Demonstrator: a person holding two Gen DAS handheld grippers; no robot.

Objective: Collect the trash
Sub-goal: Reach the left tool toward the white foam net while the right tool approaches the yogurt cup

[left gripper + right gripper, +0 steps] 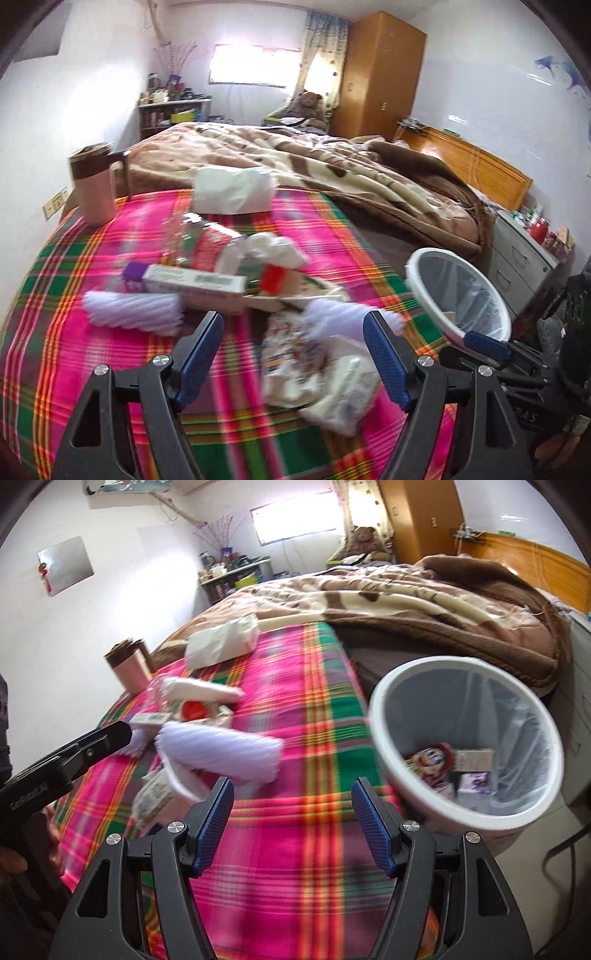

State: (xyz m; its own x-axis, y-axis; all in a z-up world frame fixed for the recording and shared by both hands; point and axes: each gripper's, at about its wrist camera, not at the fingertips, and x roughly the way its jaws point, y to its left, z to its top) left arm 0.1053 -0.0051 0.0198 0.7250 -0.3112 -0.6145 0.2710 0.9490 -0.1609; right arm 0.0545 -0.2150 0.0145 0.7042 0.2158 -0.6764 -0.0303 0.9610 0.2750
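carton [194, 282] long axis left-right | bin [384, 709] mouth tilted toward camera

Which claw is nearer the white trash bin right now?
Right. The right claw, open and empty, sits just beside the white trash bin. The left claw, also open, hovers over the litter on the plaid cloth, farther away.

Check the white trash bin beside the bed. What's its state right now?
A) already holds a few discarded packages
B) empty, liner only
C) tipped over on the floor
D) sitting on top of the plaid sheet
A: the right wrist view looks straight into the white trash bin, and several small printed packages lie at the bottom on the grey liner; it stands upright off the edge of the plaid sheet.
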